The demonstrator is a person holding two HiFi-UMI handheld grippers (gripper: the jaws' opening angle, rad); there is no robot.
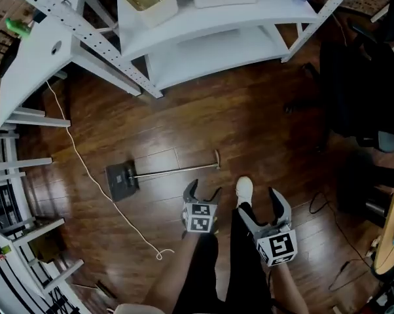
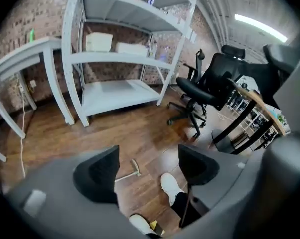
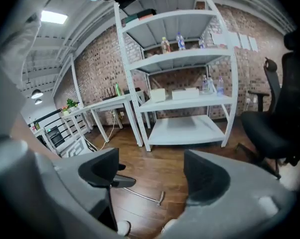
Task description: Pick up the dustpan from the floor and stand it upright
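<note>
The dark dustpan [image 1: 122,180] lies flat on the wooden floor, its long thin handle [image 1: 177,170] stretching right to a crossbar end [image 1: 216,159]. My left gripper [image 1: 202,193] hangs open just below the handle's end, holding nothing. In the left gripper view only the handle's end [image 2: 135,167] shows between the wide jaws of that gripper [image 2: 147,171]. My right gripper [image 1: 259,205] is open and empty, further right beside a white shoe [image 1: 244,190]. The right gripper view shows the dustpan [image 3: 121,181] and its handle [image 3: 145,197] on the floor beyond that gripper [image 3: 150,176].
A white shelf unit [image 1: 203,44] stands at the back and a white desk [image 1: 33,64] at the left. A white cable [image 1: 86,175] runs across the floor past the dustpan. A black office chair [image 1: 360,90] stands at the right, with a wooden table edge [image 1: 393,227] below it.
</note>
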